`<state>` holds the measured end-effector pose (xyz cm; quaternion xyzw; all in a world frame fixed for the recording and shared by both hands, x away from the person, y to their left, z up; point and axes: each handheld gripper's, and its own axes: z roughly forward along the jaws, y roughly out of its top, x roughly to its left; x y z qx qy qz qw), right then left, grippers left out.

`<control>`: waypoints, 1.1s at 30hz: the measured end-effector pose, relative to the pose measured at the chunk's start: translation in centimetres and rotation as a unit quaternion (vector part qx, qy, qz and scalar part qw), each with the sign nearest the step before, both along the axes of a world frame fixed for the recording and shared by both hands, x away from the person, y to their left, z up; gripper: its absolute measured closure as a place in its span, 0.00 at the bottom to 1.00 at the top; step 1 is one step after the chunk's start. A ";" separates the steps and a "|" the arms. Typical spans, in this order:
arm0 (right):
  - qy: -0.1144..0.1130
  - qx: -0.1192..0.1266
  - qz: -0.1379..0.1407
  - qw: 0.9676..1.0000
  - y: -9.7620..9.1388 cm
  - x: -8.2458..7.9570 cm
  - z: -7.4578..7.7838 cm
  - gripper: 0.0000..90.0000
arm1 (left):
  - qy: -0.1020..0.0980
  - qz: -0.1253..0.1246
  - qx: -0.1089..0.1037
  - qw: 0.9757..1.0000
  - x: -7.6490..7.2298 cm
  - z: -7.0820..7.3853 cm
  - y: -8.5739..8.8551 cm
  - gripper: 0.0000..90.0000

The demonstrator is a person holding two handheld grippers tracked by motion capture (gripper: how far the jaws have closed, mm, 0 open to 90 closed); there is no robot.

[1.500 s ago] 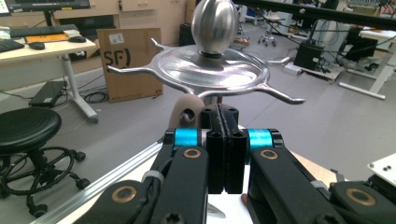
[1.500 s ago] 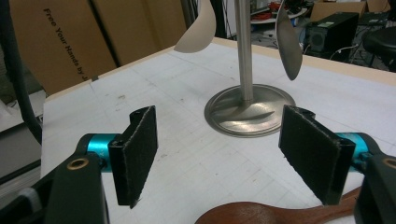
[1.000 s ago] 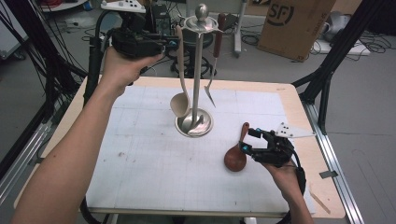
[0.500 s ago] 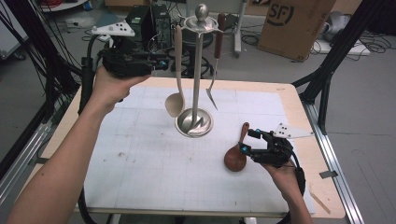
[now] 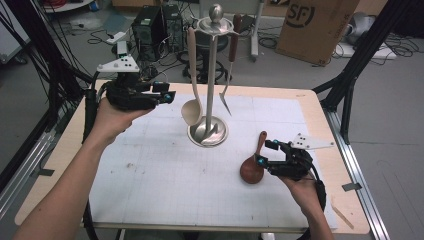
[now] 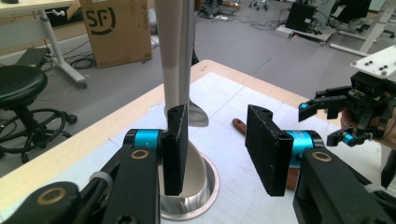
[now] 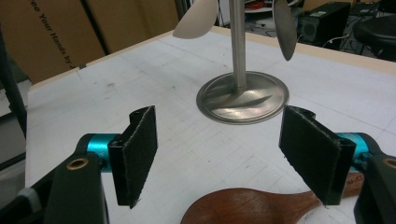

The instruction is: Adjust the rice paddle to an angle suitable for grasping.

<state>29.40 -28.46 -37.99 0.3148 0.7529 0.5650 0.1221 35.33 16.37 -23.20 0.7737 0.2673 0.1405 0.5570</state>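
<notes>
A steel utensil stand (image 5: pixel 211 75) rises from its round base (image 5: pixel 207 134) at mid-table. From its left hook hangs a beige ladle (image 5: pixel 192 107); on the right hangs a brown-handled metal server (image 5: pixel 227 97). My left gripper (image 5: pixel 167 96) hovers just left of the ladle. Its jaws have just been opening, and nothing is between them (image 6: pixel 219 149); the ladle (image 6: pixel 175 56) hangs just past the left jaw. A dark wooden spoon (image 5: pixel 252 167) lies on the mat. My right gripper (image 5: pixel 265 154) stands open over the spoon (image 7: pixel 261 207), with its pads clear of it.
A white grid mat (image 5: pixel 165 175) covers the wooden table (image 5: pixel 65 150). Beyond the far edge stand a cardboard box (image 5: pixel 315 25), a stool and computer cases on the floor. Black frame legs flank both sides of the table.
My left gripper has come down and moved left, from near the stand's top to the height of the ladle's bowl, and its jaws are wider apart. The right hand has not moved.
</notes>
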 end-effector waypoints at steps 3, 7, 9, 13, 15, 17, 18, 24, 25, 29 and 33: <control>0.001 -0.004 0.000 1.000 0.0 0.0 -0.1 0.30 | 0.003 0.003 0.002 1.000 -0.4 -1.0 0.3 0.62; 0.003 -0.011 0.002 1.000 0.1 0.1 -0.2 0.31 | 0.012 0.007 0.012 1.000 -0.9 -2.4 0.7 0.58; 0.004 -0.015 0.003 1.000 0.2 0.1 -0.3 0.31 | 0.014 0.008 0.016 1.000 -1.2 -3.0 0.9 0.55; 0.004 -0.022 0.002 1.000 0.1 0.1 -0.5 0.32 | 0.018 0.010 0.020 1.000 -1.8 -4.0 1.2 0.51; 0.001 -0.027 0.000 1.000 -0.1 0.1 -0.5 0.35 | 0.019 0.010 0.022 1.000 -2.2 -4.5 1.3 0.49; 0.000 -0.028 -0.004 1.000 -0.3 0.0 -0.5 0.40 | 0.020 0.012 0.022 1.000 -2.5 -5.0 1.4 0.48; 0.000 -0.031 -0.004 0.999 -0.4 0.0 -0.5 0.43 | 0.020 0.014 0.022 0.999 -2.7 -5.3 1.4 0.47; 0.012 -0.059 -0.014 0.998 -0.6 0.2 -1.2 0.61 | 0.023 0.016 0.027 0.999 -3.5 -6.8 1.7 0.42; 0.016 -0.063 -0.013 0.998 -0.6 0.2 -1.3 0.65 | 0.024 0.016 0.031 0.999 -3.6 -7.0 1.8 0.42; 0.032 -0.074 -0.019 0.997 -0.7 0.7 -1.9 0.77 | 0.028 0.018 0.032 0.999 -4.2 -8.1 1.8 0.37; 0.049 -0.088 -0.029 0.994 -0.9 1.2 -2.4 0.90 | 0.032 0.025 0.037 0.998 -4.7 -9.4 1.9 0.33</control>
